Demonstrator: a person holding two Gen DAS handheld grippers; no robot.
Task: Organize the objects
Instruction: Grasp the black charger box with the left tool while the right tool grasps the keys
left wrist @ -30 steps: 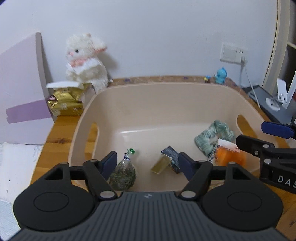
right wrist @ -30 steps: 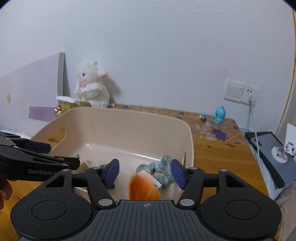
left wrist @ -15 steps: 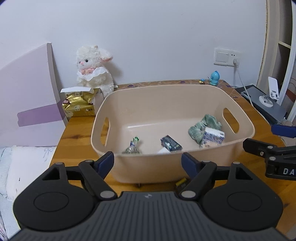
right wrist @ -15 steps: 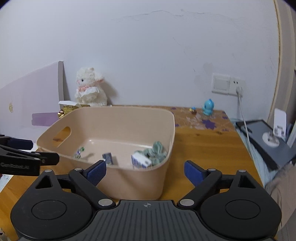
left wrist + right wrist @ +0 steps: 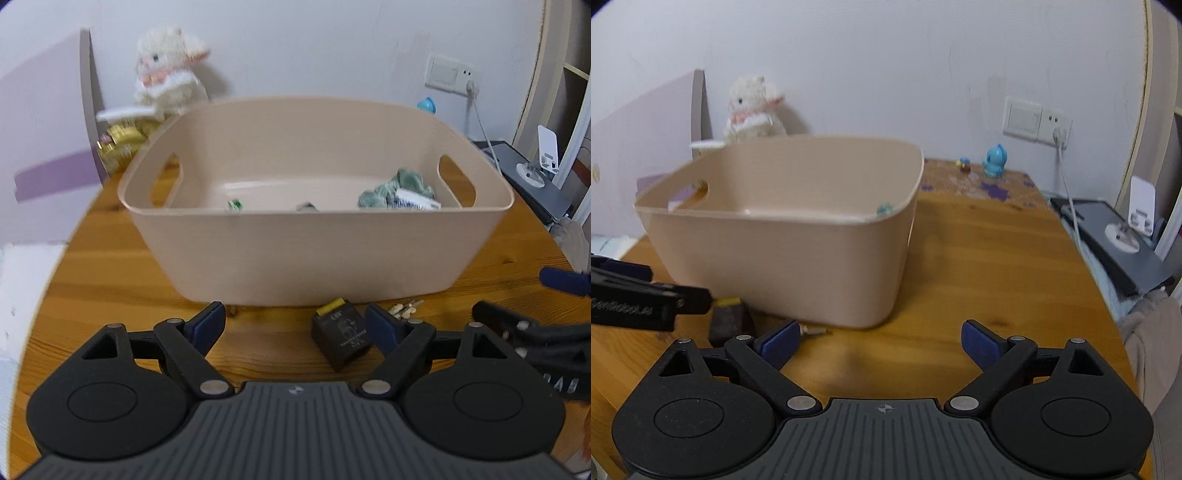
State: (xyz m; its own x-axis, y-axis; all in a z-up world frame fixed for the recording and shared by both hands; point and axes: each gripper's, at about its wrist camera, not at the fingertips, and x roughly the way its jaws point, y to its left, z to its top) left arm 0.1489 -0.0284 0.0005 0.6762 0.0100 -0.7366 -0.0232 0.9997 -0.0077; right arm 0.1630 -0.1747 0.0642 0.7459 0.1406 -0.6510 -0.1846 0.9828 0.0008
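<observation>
A beige plastic bin (image 5: 317, 254) (image 5: 798, 258) stands on the wooden table (image 5: 110, 288). Inside it I see a green scrunchie (image 5: 399, 186), a white and blue packet (image 5: 415, 201) and a small green-tipped wrapper (image 5: 234, 204). On the table in front of the bin lies a small black box with a yellow end (image 5: 341, 334) (image 5: 729, 317), with several small pale pieces (image 5: 404, 309) beside it. My left gripper (image 5: 295, 326) is open, low over the table, the black box just inside its right finger. My right gripper (image 5: 881, 341) is open and holds nothing.
A white plush lamb (image 5: 168, 70) and a gold packet (image 5: 120, 142) sit behind the bin at the left, next to a lilac board (image 5: 44, 122). A blue figurine (image 5: 995, 161), a wall socket with a cable (image 5: 1058, 129) and a dark device (image 5: 1115, 240) are at the right.
Both grippers have pulled back from above the bin and dropped low to the table in front of it. The black box and small pieces have come into view.
</observation>
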